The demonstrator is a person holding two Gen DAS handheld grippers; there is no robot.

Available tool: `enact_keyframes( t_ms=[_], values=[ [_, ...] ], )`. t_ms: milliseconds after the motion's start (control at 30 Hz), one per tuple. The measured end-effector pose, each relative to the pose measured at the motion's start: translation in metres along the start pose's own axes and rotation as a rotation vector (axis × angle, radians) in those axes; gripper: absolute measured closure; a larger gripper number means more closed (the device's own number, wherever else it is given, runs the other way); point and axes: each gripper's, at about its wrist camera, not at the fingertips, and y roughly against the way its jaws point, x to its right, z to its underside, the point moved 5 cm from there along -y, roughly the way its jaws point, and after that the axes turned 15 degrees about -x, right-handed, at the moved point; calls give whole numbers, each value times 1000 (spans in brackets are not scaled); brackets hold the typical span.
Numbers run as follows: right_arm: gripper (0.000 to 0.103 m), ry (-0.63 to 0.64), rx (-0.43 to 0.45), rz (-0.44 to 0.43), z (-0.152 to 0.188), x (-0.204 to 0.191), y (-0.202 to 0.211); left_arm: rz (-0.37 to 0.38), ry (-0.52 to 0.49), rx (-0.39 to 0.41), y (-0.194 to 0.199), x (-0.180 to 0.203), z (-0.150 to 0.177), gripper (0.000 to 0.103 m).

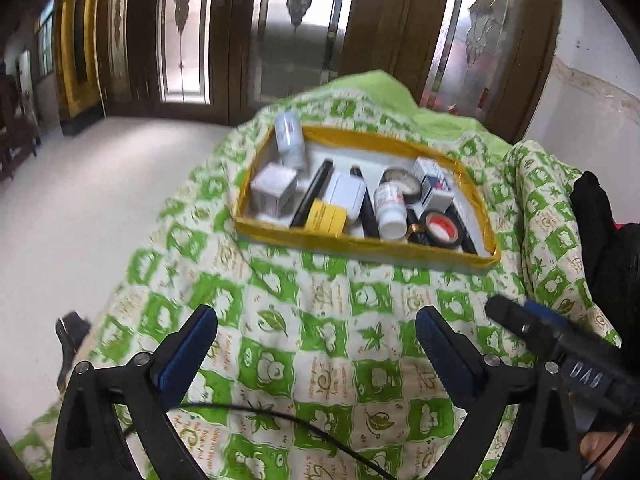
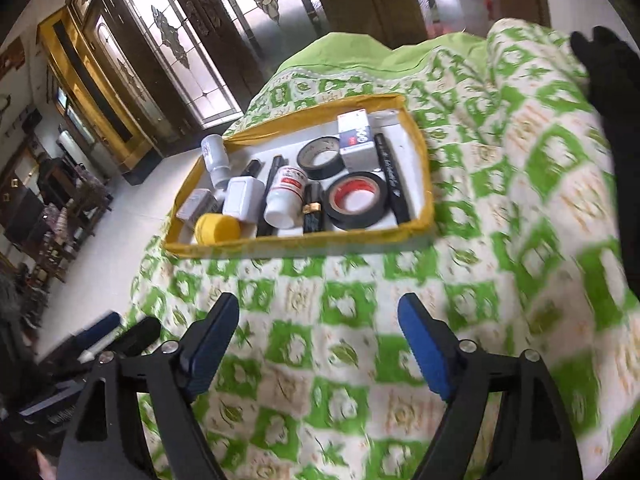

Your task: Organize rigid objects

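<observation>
A shallow tray with a yellow rim (image 1: 360, 242) (image 2: 296, 242) lies on the quilt. It holds a white bottle with a red label (image 1: 390, 208) (image 2: 286, 196), a black tape roll with a red core (image 1: 440, 226) (image 2: 356, 200), a second tape roll (image 2: 322, 156), small white boxes (image 1: 274, 192), a yellow item (image 2: 218, 229) and black pens. My left gripper (image 1: 316, 320) stands open and empty over the quilt, short of the tray. My right gripper (image 2: 320, 304) is open and empty too, beside it on the right (image 1: 520, 320).
The green-and-white quilt (image 1: 320, 340) covers a raised surface that drops to a pale floor (image 1: 80, 200) on the left. Dark wooden doors with glass panels (image 1: 296, 40) stand behind. A black shape (image 2: 612, 80) sits at the right edge. A thin cable (image 1: 320, 432) crosses the quilt.
</observation>
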Motion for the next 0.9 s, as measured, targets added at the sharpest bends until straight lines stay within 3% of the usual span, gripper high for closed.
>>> enact_keyframes(
  t_ms=[267, 533, 900],
  values=[
    [19, -13, 30, 76, 10, 11, 7, 8, 10, 27, 10, -4, 4, 1],
    [18, -1, 28, 87, 10, 9, 5, -11, 2, 48, 15, -2, 5, 1],
    [13, -24, 55, 65, 8, 8, 18, -155, -23, 127, 45, -2, 1, 1]
  ],
)
